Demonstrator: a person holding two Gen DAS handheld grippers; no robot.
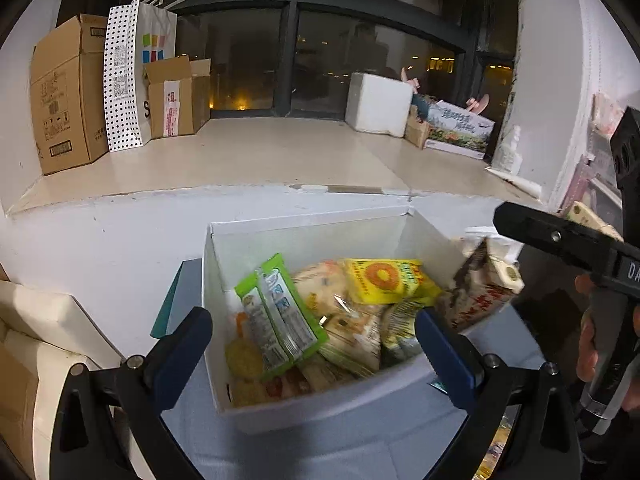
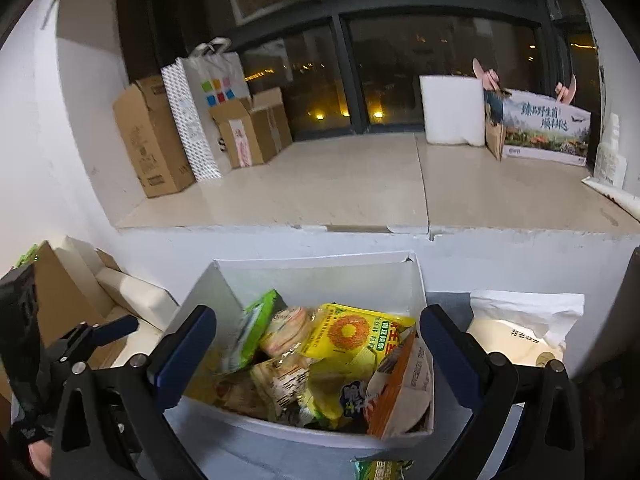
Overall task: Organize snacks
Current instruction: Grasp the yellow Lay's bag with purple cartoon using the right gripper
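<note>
A white open box (image 1: pixel 304 236) (image 2: pixel 320 272) holds several snack packets: a green packet (image 1: pixel 280 316) (image 2: pixel 256 324), a yellow packet with an orange ring (image 1: pixel 384 280) (image 2: pixel 352 336), pale cracker packs (image 1: pixel 344 320). An orange-and-white packet (image 1: pixel 480 292) (image 2: pixel 400 392) leans on the box's right wall. My left gripper (image 1: pixel 316 356) is open and empty, just above the box's near side. My right gripper (image 2: pixel 316 356) is open and empty over the box; its body shows at the right of the left wrist view (image 1: pixel 560 240). Another green-yellow packet (image 2: pixel 380 470) lies on the grey table in front.
A white bag (image 2: pixel 524 320) lies right of the box. A cream box (image 1: pixel 44 320) sits at the left. Behind is a white ledge (image 2: pixel 360 184) with cardboard boxes (image 1: pixel 64 96), a paper bag (image 1: pixel 140 72), a foam box (image 1: pixel 380 104) and a printed carton (image 2: pixel 544 128).
</note>
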